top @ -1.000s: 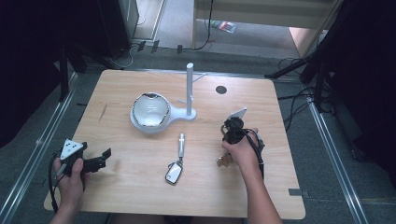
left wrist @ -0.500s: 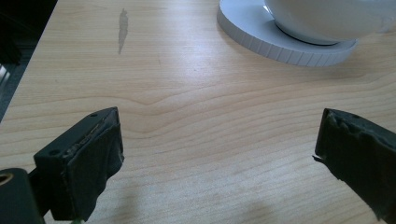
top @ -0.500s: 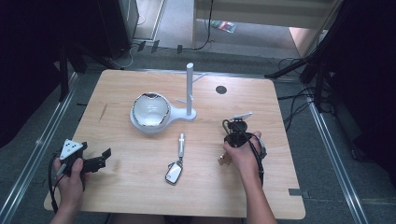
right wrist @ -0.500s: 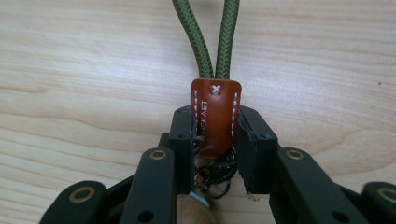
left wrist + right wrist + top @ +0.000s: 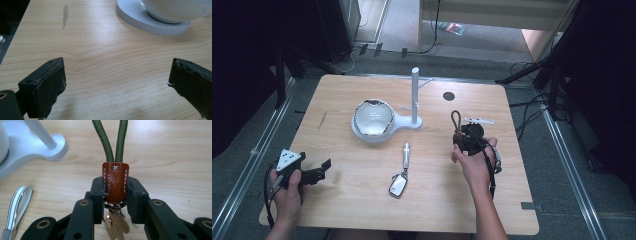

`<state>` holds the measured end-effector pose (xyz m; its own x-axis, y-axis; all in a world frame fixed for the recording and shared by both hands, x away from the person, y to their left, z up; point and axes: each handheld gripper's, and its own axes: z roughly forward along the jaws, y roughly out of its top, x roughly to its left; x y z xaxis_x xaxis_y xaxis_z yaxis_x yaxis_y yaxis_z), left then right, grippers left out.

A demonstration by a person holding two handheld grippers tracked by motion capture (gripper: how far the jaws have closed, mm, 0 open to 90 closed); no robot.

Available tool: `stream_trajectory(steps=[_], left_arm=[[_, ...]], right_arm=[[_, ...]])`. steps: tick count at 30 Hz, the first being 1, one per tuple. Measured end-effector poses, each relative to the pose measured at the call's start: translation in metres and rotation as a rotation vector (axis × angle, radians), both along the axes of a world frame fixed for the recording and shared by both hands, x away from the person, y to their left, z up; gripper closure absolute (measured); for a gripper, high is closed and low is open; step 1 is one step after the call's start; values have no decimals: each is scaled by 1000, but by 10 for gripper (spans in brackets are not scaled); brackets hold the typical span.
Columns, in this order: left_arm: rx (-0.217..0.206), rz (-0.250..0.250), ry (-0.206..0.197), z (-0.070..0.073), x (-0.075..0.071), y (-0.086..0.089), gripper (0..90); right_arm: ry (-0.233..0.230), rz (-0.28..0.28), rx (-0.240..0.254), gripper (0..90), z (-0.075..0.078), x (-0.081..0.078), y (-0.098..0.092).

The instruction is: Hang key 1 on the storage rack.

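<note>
1. Clamping the brown leather tab of a keyring, the right tongs had their pads pressed on both its sides; the jaws were nearly together.
2. Green cord loop ran out of the tab toward 12 o'clock in the right gripper view; a brass-coloured charm hung under the tab between the jaws.
3. High view: right tongs sat at about 3 o'clock on the bench, with the cord loop standing up from them at 12 o'clock, off the wood.
4. Left tongs were apart, nothing between them, bare wood under the gap. High view put them near 8 o'clock on the bench, pointing toward 3 o'clock.
5. White stand with a round dish on its base stood just past the bench centre toward 11 o'clock. In the left gripper view the dish's base lay at 1 o'clock, well apart from the jaws.
6. Car key fob with a silver strap piece lay near 6 o'clock of centre, between both tongs, touched by neither.
7. Strap piece showed at 8 o'clock in the right gripper view, clear of the jaws.
</note>
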<state>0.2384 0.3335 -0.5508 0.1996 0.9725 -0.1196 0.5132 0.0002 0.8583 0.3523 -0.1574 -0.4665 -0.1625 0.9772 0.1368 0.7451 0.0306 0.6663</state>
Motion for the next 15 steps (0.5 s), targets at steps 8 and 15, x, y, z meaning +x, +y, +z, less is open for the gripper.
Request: stream_trajectory(steps=[8, 15], left_arm=[[0, 1, -3, 0, 0, 0, 14], [-2, 3, -4, 0, 0, 0, 14]], right_arm=[[-137, 18, 60, 702, 14, -4, 2], [-222, 56, 90, 700, 28, -4, 8]])
